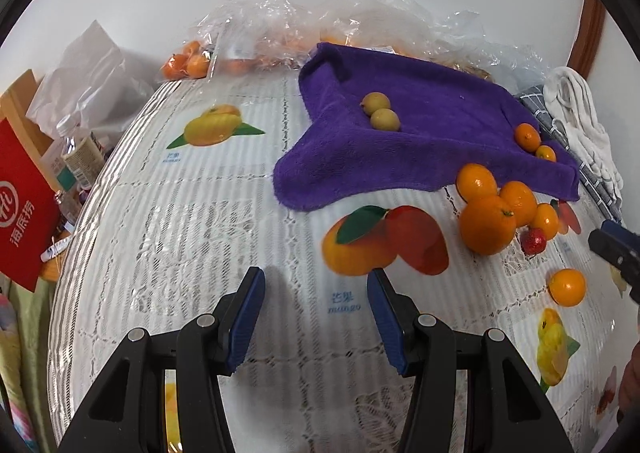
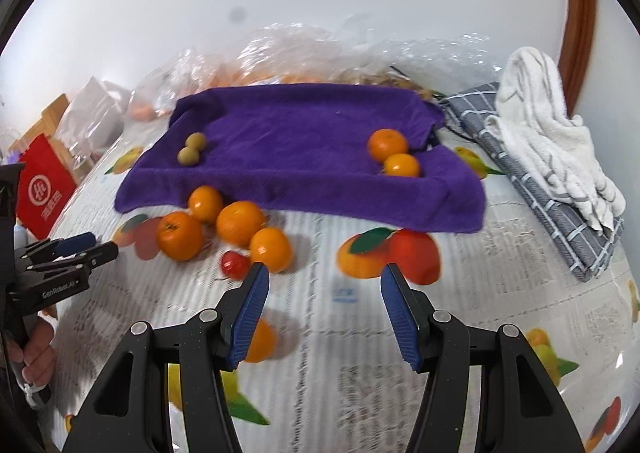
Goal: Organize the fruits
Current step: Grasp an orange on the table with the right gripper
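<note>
A purple towel (image 1: 420, 149) (image 2: 304, 157) lies spread at the back of the table. On it sit two yellow-green fruits (image 1: 380, 111) (image 2: 192, 149) and two oranges (image 1: 532, 141) (image 2: 394, 155). A cluster of several oranges (image 1: 486, 229) (image 2: 240, 223) with a red strawberry (image 1: 534, 241) (image 2: 234, 265) lies just in front of the towel. One lone orange (image 1: 566, 287) (image 2: 264, 341) rests nearer, partly behind my right gripper's left finger. My left gripper (image 1: 316, 281) (image 2: 98, 245) hovers open over the tablecloth, left of the cluster. My right gripper (image 2: 325, 277) (image 1: 604, 237) is open with nothing between its fingers.
The tablecloth (image 1: 180, 233) has printed fruit pictures. Clear plastic bags (image 1: 280, 25) holding more fruit line the wall. A red bag (image 1: 24, 205) and bottles stand off the left edge. A grey checked cloth (image 2: 532, 181) and a white towel (image 2: 544, 133) lie at the right.
</note>
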`<act>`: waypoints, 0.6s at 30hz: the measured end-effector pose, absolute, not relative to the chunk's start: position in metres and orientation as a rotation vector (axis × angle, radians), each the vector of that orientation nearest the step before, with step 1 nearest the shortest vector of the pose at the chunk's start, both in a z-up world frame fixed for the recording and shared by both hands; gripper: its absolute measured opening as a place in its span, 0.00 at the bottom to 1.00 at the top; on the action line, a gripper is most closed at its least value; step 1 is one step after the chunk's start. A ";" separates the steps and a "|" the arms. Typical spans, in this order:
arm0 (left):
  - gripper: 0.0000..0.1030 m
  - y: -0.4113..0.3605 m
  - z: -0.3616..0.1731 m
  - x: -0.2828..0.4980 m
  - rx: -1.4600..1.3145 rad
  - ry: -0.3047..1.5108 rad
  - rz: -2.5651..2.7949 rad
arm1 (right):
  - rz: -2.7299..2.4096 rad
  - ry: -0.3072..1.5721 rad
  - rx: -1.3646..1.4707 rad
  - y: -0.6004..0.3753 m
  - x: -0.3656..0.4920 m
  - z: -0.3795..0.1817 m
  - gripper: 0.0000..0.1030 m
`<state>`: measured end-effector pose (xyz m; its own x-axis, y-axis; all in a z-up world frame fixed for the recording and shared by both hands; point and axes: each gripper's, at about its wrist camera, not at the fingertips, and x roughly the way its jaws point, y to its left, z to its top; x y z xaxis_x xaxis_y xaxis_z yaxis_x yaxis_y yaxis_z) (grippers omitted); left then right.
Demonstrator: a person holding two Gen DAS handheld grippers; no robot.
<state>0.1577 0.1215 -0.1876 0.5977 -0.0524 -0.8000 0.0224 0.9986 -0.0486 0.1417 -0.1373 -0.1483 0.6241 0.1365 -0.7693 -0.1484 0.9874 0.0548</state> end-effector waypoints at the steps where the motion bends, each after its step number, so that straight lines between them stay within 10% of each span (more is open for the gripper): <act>1: 0.49 0.122 -0.188 0.157 -0.036 0.930 -0.044 | 0.174 0.884 -0.016 -0.134 0.140 -0.149 0.56; 12: 0.53 0.137 -0.189 0.142 -0.166 0.907 -0.084 | 0.329 0.944 -0.054 -0.103 0.128 -0.182 0.56; 18: 0.54 0.127 -0.188 0.139 -0.138 0.918 -0.051 | 0.328 0.940 -0.101 -0.099 0.130 -0.189 0.36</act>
